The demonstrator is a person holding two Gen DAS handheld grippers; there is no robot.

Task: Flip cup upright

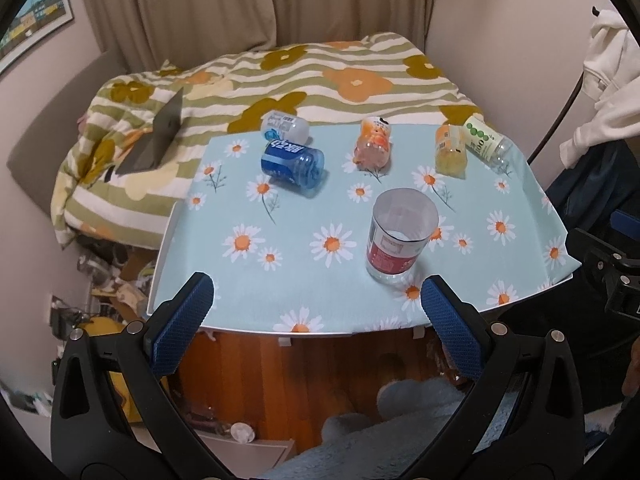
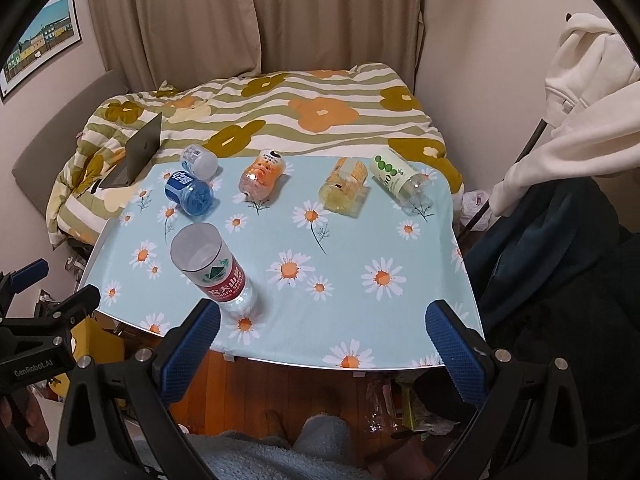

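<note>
Both my left claw [image 1: 316,312] and right claw [image 2: 324,340] hang apart and hold nothing at the lower frame, while the red-label cup [image 1: 400,236] already stands upright mid-desk [image 1: 280,300], five cups lying behind.

Red-label cup [image 2: 212,270]: upright near the table's [image 2: 400,328] front left edge, open end up.
Right gripper [image 2: 322,334]: fingers spread wide, holding nothing.
Far cups: five on their sides, possibly all empty.
</note>
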